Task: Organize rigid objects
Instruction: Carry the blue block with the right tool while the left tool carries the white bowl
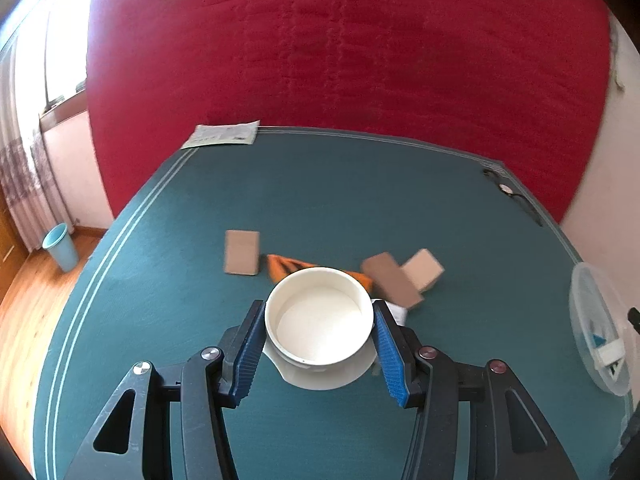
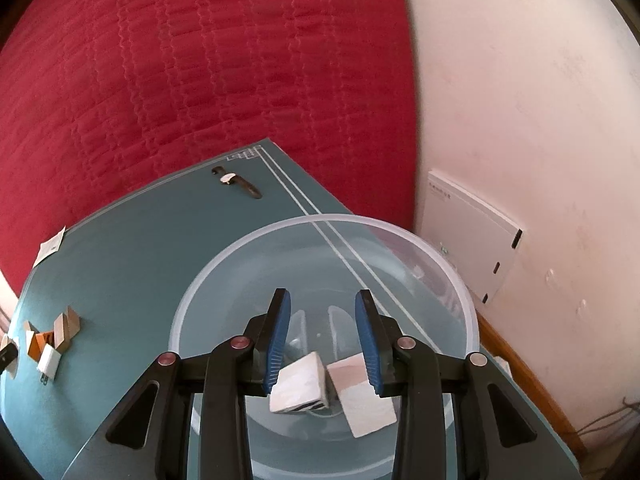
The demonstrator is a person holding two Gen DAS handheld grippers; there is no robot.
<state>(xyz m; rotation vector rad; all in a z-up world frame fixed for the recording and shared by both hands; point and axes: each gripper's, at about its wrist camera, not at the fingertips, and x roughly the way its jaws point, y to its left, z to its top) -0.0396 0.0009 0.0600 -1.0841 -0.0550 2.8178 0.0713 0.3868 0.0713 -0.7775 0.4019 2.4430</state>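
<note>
Tongs (image 1: 319, 350) of the left hand fill the bottom of the left wrist view, and we see their blue pads (image 1: 249, 354) pressed on either side of a white cup (image 1: 320, 320), mouth up and tilted a little toward us. The cup is round, so we can name no long axis. It hangs above the green surface (image 1: 160, 320), with a pale shape just under it that we cannot identify. Beyond it lie three tan blocks: one (image 1: 241, 252) at left with its long side running away from us, a darker one (image 1: 394, 280) slanting toward lower right, and a pale one (image 1: 423, 270) touching it. An orange thing (image 1: 282, 266) is half hidden behind the cup. A clear bowl (image 1: 592, 320) is cut off at the right edge; a watch (image 1: 506, 189) lies small at the far corner.

From the right wrist, we see the right tongs (image 2: 323, 344) standing narrowly apart over the bowl (image 2: 224, 264), nothing between the pads. In the bowl lie a white box (image 2: 298, 388) and a white card (image 2: 366, 404), tilted, partly covered by the fingers. The watch (image 2: 236, 182) lies with its strap running toward lower right. At far left the blocks (image 2: 66, 326) and a white plug (image 2: 49, 362) are small and crowded; we cannot sort them well.
</note>
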